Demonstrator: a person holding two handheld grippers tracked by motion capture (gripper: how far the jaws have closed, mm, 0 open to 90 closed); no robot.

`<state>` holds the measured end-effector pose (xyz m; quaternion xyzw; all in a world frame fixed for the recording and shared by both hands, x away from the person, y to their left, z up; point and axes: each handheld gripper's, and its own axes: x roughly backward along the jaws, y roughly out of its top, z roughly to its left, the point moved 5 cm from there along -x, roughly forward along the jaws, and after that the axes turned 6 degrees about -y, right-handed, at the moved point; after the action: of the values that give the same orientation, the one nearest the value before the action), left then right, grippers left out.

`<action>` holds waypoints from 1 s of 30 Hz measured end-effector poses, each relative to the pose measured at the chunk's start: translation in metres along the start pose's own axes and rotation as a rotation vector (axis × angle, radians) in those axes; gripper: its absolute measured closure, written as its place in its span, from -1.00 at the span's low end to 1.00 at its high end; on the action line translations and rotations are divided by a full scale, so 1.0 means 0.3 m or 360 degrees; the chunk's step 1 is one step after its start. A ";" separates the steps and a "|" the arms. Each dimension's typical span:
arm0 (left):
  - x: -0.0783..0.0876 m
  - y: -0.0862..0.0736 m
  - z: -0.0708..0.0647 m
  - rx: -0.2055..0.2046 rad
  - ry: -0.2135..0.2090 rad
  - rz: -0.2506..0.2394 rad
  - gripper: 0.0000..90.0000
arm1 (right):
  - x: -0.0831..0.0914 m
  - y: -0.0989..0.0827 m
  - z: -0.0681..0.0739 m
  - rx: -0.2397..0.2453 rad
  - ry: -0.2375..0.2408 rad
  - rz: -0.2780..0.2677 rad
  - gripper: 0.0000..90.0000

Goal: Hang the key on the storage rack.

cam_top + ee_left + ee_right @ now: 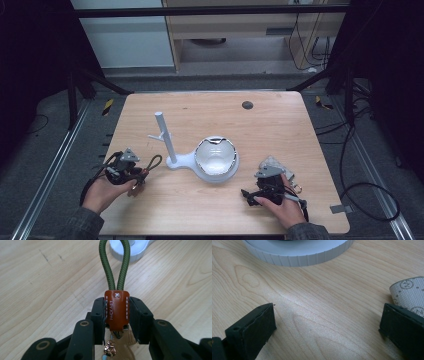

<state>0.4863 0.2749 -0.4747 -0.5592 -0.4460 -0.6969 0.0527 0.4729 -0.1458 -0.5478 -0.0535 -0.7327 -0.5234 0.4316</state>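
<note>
While the left claw (pixel 116 315) pinched the strap's tab (pixel 117 308), leaving its loop (pixel 115 263) free ahead for the stand (pixel 165 136), we kept the right claw (pixel 324 327) wide, empty.

A pale wooden worktop (pixel 280 125) stood on a grey carpeted floor (pixel 45 165). At twelve o'clock were a white wall panel (pixel 125 40) and a wooden cabinet (pixel 240 25). Black cables (pixel 360 150) trailed at three o'clock; dark corners flanked both sides.
</note>
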 end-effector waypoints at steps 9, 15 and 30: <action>0.078 -0.010 -0.049 -0.0029 0.0044 -0.0206 0.47 | -0.006 0.006 -0.004 -0.0009 -0.0011 0.0004 -1.00; 0.130 0.001 -0.061 -0.0007 0.0073 -0.0370 0.47 | -0.017 0.016 -0.011 -0.0021 -0.0017 0.0002 -1.00; 0.175 0.025 -0.139 -0.0046 0.0050 -0.0547 0.47 | -0.020 0.018 -0.013 -0.0024 -0.0031 0.0002 -0.99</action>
<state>0.4406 0.2642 -0.4261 -0.4644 -0.5241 -0.7107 -0.0683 0.4819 -0.1443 -0.5477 -0.0622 -0.7330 -0.5281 0.4242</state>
